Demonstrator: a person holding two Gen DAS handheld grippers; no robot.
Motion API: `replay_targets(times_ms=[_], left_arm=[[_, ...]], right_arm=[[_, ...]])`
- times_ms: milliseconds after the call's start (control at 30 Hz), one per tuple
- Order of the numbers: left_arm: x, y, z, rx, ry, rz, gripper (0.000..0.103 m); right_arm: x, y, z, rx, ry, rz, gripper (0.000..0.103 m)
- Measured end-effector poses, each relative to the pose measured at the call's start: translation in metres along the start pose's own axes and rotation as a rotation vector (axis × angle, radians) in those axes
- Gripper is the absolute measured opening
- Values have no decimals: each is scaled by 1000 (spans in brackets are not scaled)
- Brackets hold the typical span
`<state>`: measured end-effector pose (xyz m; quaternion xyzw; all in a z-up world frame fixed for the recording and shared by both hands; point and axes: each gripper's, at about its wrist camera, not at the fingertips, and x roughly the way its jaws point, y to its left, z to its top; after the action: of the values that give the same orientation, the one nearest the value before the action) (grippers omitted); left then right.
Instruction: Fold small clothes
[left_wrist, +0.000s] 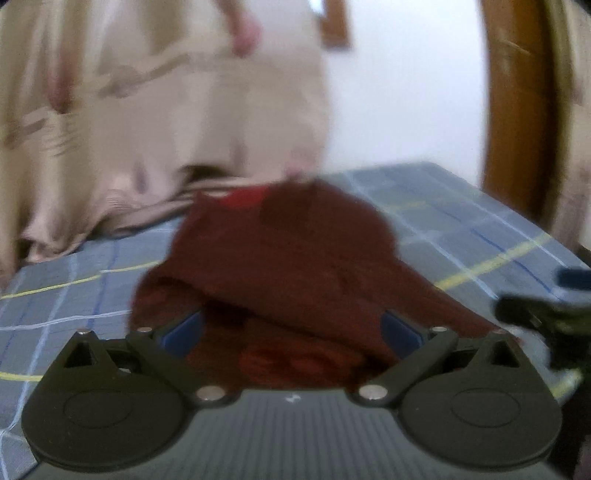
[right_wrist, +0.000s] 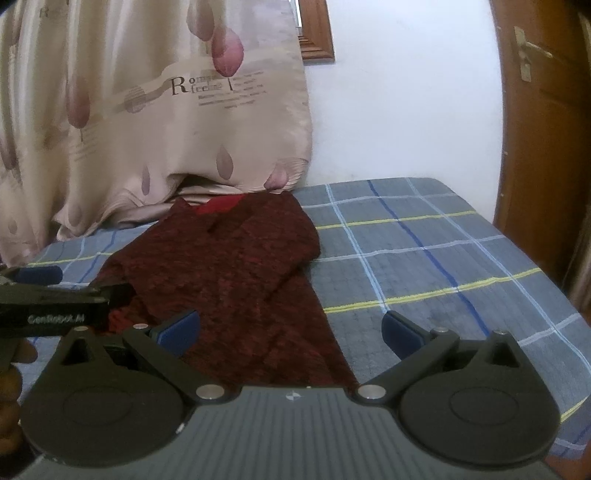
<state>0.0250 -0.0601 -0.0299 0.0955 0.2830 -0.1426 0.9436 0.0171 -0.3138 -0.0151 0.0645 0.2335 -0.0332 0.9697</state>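
A dark red knit garment lies on the blue plaid bed sheet, collar toward the curtain, partly folded over itself. In the blurred left wrist view the garment bulges up right in front of my left gripper, whose blue pads stand wide apart with cloth between them but not pinched. My right gripper is open over the garment's near right edge. The left gripper's body shows at the left of the right wrist view, at the garment's left edge.
A beige printed curtain hangs behind the bed and drapes onto it. A white wall and a brown wooden door stand at the right. The bed's right edge drops off near the door.
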Motion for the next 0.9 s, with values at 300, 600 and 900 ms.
replay_targets(times_ms=[300, 600, 900], left_arm=[[24, 3, 0, -119, 170, -400, 102], [45, -18, 4, -140, 288, -358, 99], [2, -35, 18, -93, 172, -445, 98]], right_arm=[[-2, -35, -10, 69, -3, -50, 103], [-2, -70, -17, 137, -4, -94, 103], [1, -93, -21, 190, -3, -112, 103]])
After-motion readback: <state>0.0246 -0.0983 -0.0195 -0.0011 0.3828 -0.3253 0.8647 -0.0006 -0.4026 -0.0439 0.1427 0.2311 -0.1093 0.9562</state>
